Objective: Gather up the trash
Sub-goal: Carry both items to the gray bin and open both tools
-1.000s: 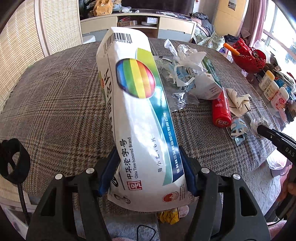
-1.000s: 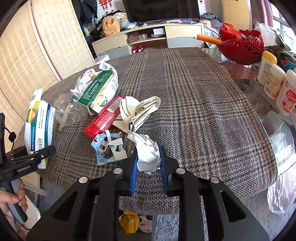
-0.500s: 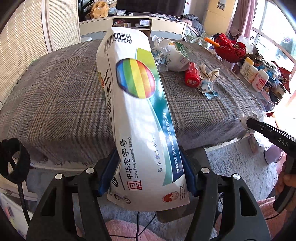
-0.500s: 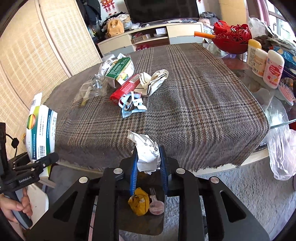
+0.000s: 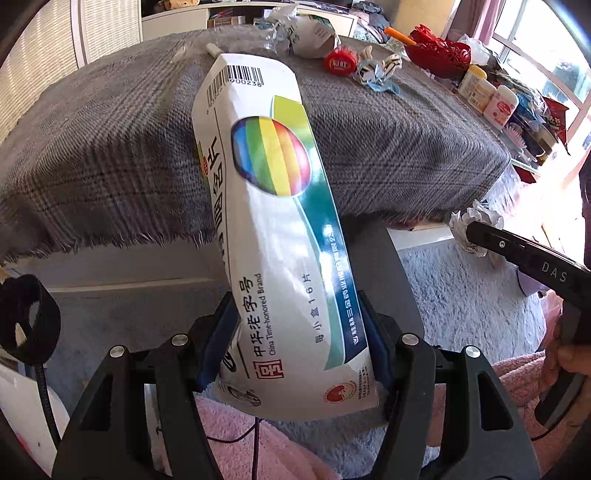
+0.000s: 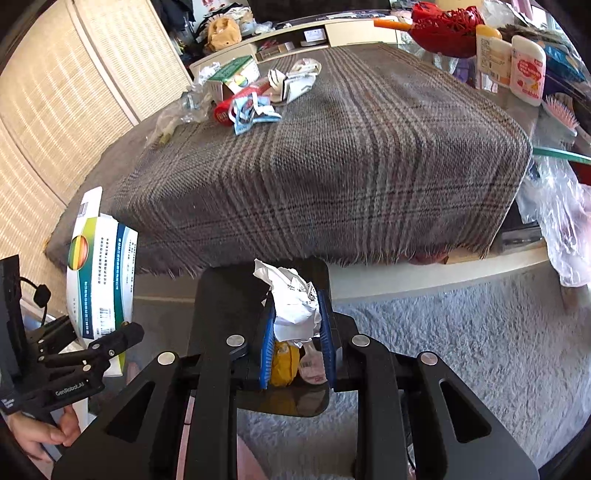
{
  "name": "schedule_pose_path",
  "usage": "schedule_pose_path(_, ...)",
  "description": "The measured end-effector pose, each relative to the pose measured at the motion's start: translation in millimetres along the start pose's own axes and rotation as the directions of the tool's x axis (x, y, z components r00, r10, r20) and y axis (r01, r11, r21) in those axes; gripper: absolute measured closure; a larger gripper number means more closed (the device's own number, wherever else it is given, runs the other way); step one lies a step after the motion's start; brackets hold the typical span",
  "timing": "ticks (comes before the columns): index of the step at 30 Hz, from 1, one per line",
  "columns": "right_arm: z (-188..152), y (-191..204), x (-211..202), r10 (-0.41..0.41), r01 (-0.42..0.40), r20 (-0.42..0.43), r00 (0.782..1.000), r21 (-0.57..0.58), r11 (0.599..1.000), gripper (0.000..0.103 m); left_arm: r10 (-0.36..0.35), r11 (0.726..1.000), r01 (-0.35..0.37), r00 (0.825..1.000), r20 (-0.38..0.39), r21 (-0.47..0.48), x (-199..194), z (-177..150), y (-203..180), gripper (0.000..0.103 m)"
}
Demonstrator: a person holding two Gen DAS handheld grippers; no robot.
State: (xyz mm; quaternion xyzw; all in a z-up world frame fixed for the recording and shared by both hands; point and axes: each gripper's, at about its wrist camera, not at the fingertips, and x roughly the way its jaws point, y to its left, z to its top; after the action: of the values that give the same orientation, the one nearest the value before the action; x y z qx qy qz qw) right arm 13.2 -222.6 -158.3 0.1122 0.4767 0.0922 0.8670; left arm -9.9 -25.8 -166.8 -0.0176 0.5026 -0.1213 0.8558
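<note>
Left gripper (image 5: 295, 354) clamped on a long white medicine box (image 5: 273, 229) with a rainbow oval and a barcode at its far end, blue pads pressing both long sides near the box's near end, box tilted up and away over the near edge of the table. Right gripper (image 6: 297, 332) pinching a crumpled white paper wad (image 6: 295, 302) between blue pads, jaws narrow, wad sticking out above the fingertips. Directly below that wad, a dark bin (image 6: 229, 295) on the floor just in front of the table, with a yellow wrapper (image 6: 282, 363) and a pale pink scrap (image 6: 312, 365) lying inside. Behind, a plaid tablecloth (image 6: 332, 166) over a round table, fringe hanging at the near edge. More trash at the far left part of the cloth: a green-and-white carton (image 6: 232, 75), a red tube (image 6: 236, 101), torn blue-and-white packaging (image 6: 251, 114), clear crinkled plastic (image 6: 184, 107) and folded white paper (image 6: 299, 79), clustered and touching one another. At the far right, a red basket (image 6: 447, 22) and white lotion bottles (image 6: 509, 59), with a pink hairbrush (image 6: 561, 114) nearer. Pale shaggy rug (image 6: 461, 350) on the floor to the right of the bin. Woven screen panels (image 6: 62, 96) along the left. In the right wrist view, medicine box and left gripper at the left edge, a hand (image 6: 44, 432) on the handle.
</note>
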Motion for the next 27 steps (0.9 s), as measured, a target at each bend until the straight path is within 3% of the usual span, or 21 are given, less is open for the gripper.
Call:
schedule_pose_path(10, -22, 1, 44, 0.026, -0.026, -0.09, 0.996, -0.003, 1.0, 0.08, -0.02, 1.0, 0.021, 0.993, -0.119, 0.005, 61, -36, -16, 0.043)
schedule_pose_path(24, -21, 8, 80, 0.037, -0.036, -0.14, 0.989, 0.015, 0.999, 0.078, -0.03, 0.999, 0.031, 0.987, -0.157, 0.005, 103, -22, -24, 0.042)
schedule_pose_path(27, -19, 10, 81, 0.027, -0.026, -0.134, 0.991, 0.011, 1.0, 0.07, -0.028, 1.0, 0.029, 0.987, -0.16, 0.006, 106, -18, -23, 0.042)
